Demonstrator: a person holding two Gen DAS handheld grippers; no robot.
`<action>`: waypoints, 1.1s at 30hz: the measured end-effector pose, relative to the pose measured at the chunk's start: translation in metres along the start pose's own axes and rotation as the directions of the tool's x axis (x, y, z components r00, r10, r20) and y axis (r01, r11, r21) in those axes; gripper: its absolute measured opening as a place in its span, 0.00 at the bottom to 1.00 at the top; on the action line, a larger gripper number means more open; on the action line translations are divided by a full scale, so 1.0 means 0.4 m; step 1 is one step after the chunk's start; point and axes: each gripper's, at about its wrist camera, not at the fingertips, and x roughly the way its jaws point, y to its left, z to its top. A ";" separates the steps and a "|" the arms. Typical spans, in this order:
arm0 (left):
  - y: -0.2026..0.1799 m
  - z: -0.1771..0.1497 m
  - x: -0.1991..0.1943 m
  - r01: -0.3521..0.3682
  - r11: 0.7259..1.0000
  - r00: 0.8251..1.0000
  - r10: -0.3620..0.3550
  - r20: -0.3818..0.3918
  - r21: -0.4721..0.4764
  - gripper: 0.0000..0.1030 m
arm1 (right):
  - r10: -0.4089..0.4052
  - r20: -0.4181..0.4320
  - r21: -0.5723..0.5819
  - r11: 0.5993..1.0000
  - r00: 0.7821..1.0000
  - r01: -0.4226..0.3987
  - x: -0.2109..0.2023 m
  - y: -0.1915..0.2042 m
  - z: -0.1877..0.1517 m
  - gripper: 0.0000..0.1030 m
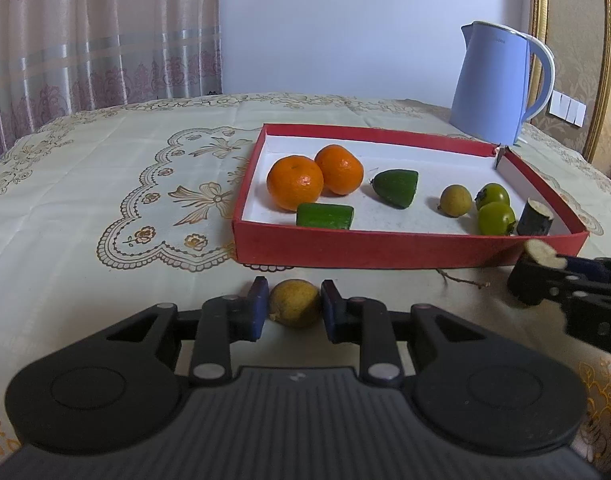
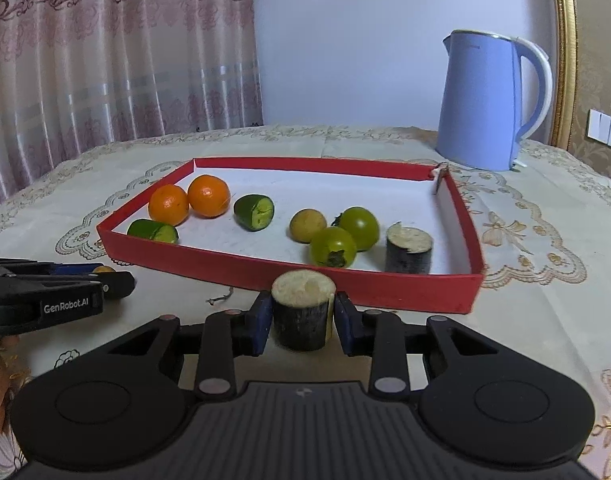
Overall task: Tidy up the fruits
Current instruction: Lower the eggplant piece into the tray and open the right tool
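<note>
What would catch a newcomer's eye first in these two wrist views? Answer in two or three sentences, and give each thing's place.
The red tray at mid-table draws the eye first, with two oranges bright at its left end. Behind its far right corner stands a tall pale blue kettle. Up close, the left gripper brackets a small yellow-brown fruit on the cloth, and the right gripper has a dark cut stalk piece between its fingers, both in front of the tray.

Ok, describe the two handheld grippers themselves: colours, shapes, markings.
Both are matte black plastic. The left gripper and right gripper each have a ribbed central body, two round side discs, silver pivot pins on linkage arms, and blue pads on the jaws. The left one's side reads "GenRobot.AI" in white.
</note>
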 end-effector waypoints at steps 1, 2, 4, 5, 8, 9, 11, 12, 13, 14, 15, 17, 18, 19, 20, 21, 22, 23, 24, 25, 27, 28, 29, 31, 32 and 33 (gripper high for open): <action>0.000 0.000 0.000 0.000 1.000 1.000 0.000 0.000 0.000 0.24 | -0.001 0.004 -0.001 1.000 1.000 0.002 -0.006 -0.005 0.002 0.32; 0.000 0.000 0.000 0.000 1.000 1.000 0.000 0.000 0.000 0.24 | -0.004 0.010 -0.004 1.000 1.000 0.004 -0.012 -0.008 0.004 0.32; 0.000 0.000 0.000 0.000 1.000 1.000 0.000 0.000 0.000 0.24 | -0.008 0.025 -0.013 1.000 1.000 0.009 -0.025 -0.013 0.009 0.32; 0.000 0.000 0.000 0.001 1.000 1.000 -0.001 0.000 -0.001 0.24 | -0.011 0.033 -0.014 1.000 0.999 0.011 -0.030 -0.016 0.012 0.32; 0.000 0.000 0.000 0.000 1.000 1.000 0.000 0.000 0.000 0.24 | -0.017 0.052 -0.018 1.000 0.999 0.018 -0.042 -0.027 0.021 0.32; 0.000 0.000 0.000 0.000 1.000 1.000 0.000 0.000 -0.001 0.24 | -0.019 0.057 -0.018 1.000 0.998 0.020 -0.045 -0.030 0.024 0.32; 0.000 0.000 0.000 0.000 1.000 1.000 0.000 0.000 0.000 0.24 | -0.024 0.067 -0.017 1.000 0.997 0.025 -0.051 -0.037 0.033 0.32; 0.000 0.000 0.000 0.000 1.000 1.000 0.000 0.000 0.000 0.24 | -0.026 0.072 -0.019 0.999 0.997 0.027 -0.053 -0.038 0.038 0.32; 0.000 0.000 0.000 0.001 1.000 1.000 -0.001 0.000 -0.001 0.24 | -0.027 0.078 -0.021 0.999 0.997 0.029 -0.054 -0.039 0.044 0.32; 0.000 0.000 0.000 0.001 1.000 1.000 -0.001 0.000 -0.001 0.24 | -0.026 0.084 -0.022 0.999 0.996 0.028 -0.054 -0.040 0.050 0.32; -0.001 0.000 0.000 0.002 1.000 1.000 -0.002 0.000 -0.001 0.24 | -0.025 0.091 -0.024 0.999 0.995 0.027 -0.053 -0.041 0.059 0.32; 0.000 0.000 0.000 0.001 1.000 1.000 -0.001 0.000 -0.001 0.24 | -0.020 0.095 -0.037 0.999 0.995 0.024 -0.039 -0.035 0.083 0.32; 0.000 0.000 0.000 0.002 1.000 1.000 -0.002 0.000 -0.002 0.24 | -0.016 0.095 -0.039 0.999 0.995 0.020 -0.028 -0.031 0.095 0.32; 0.000 0.000 0.000 0.003 1.000 1.000 -0.003 0.001 -0.004 0.24 | -0.011 0.090 -0.042 0.999 0.996 0.015 -0.013 -0.026 0.107 0.32; 0.001 0.000 0.000 0.004 1.000 1.000 -0.004 0.001 -0.005 0.24 | -0.003 0.077 -0.047 0.999 0.997 0.007 0.006 -0.021 0.119 0.32; 0.000 -0.001 0.000 0.005 1.000 1.000 -0.005 0.001 -0.006 0.24 | 0.008 0.058 -0.051 0.999 0.998 -0.005 0.030 -0.016 0.130 0.32; 0.001 -0.001 0.000 0.006 1.000 1.000 -0.006 0.001 -0.007 0.24 | 0.016 0.044 -0.050 0.999 0.999 -0.014 0.048 -0.011 0.134 0.32; 0.000 -0.001 0.000 0.007 1.000 1.000 -0.007 0.001 -0.007 0.24 | 0.023 0.025 -0.052 0.998 0.999 -0.022 0.066 -0.007 0.137 0.32; 0.002 -0.001 -0.001 0.007 1.000 1.000 -0.007 0.001 -0.008 0.24 | 0.033 0.003 -0.055 0.998 0.999 -0.033 0.083 -0.002 0.139 0.32; 0.002 -0.001 -0.001 0.008 1.000 1.000 -0.008 0.002 -0.008 0.24 | 0.044 -0.020 -0.061 0.997 0.999 -0.045 0.100 0.005 0.138 0.32; 0.002 -0.001 -0.001 0.011 1.000 1.000 -0.011 0.002 -0.008 0.25 | 0.057 -0.034 -0.065 0.996 0.998 -0.059 0.115 0.017 0.132 0.32; 0.003 -0.001 -0.001 0.012 1.000 1.000 -0.012 0.002 -0.008 0.25 | 0.057 -0.040 -0.073 0.996 0.998 -0.060 0.120 0.026 0.130 0.32; 0.003 -0.001 -0.001 0.012 1.000 1.000 -0.012 0.002 -0.009 0.25 | 0.058 -0.047 -0.084 0.994 0.997 -0.062 0.126 0.033 0.131 0.32; 0.003 -0.001 -0.001 0.013 1.000 1.000 -0.013 0.002 -0.011 0.25 | 0.062 -0.048 -0.088 0.994 0.997 -0.066 0.131 0.042 0.129 0.32; 0.004 -0.001 -0.001 0.014 1.000 1.000 -0.014 0.002 -0.011 0.25 | 0.059 -0.049 -0.092 0.994 0.997 -0.064 0.135 0.045 0.129 0.32; 0.003 -0.001 -0.001 0.014 1.000 1.000 -0.014 0.002 -0.012 0.25 | 0.059 -0.053 -0.094 0.994 0.997 -0.064 0.139 0.046 0.130 0.32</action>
